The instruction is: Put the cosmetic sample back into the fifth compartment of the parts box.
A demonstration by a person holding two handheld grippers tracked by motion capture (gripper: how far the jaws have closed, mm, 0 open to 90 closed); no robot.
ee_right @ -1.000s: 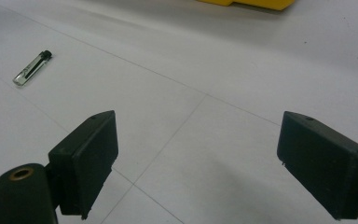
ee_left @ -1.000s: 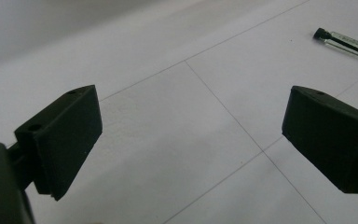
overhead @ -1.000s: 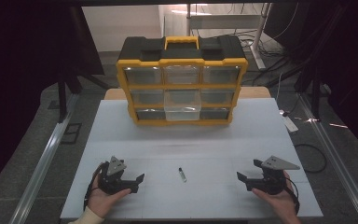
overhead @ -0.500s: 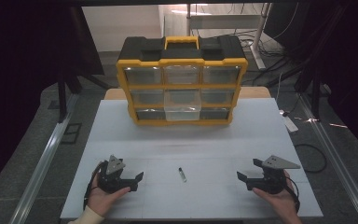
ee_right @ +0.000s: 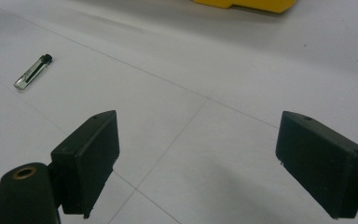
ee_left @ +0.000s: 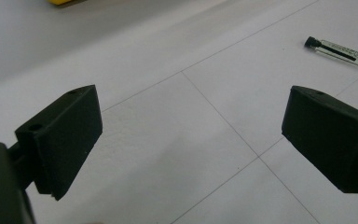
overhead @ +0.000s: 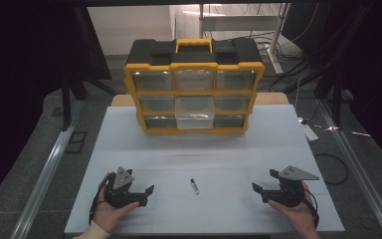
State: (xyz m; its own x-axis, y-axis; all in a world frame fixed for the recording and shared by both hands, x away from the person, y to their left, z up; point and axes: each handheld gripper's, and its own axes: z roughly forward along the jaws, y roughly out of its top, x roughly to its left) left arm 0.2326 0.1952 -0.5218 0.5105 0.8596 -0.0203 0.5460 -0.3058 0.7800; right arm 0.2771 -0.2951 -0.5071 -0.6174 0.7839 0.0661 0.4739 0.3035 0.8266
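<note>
The small glass vial lies flat on the white table, near the front edge and between the 2 grippers, apart from both. It has a black cap at one end and a clear body; in the high view the cap points away from the person.

The left gripper rests low over the table at the front left, held in the person's left hand. Its jaws stand wide apart with nothing between them. In the left gripper view bare table shows in the gap, and the vial lies beyond the jaws at the upper right.

The right gripper rests low at the front right, held in the right hand. Its jaws are also spread wide and hold nothing. In the right gripper view the vial lies beyond the jaws at the upper left.

A yellow and black drawer cabinet stands upright at the far side of the table, with 3 rows of 3 clear drawers. The middle drawer of the centre row is pulled out toward the person. The cabinet is well apart from the vial and from both grippers.
</note>
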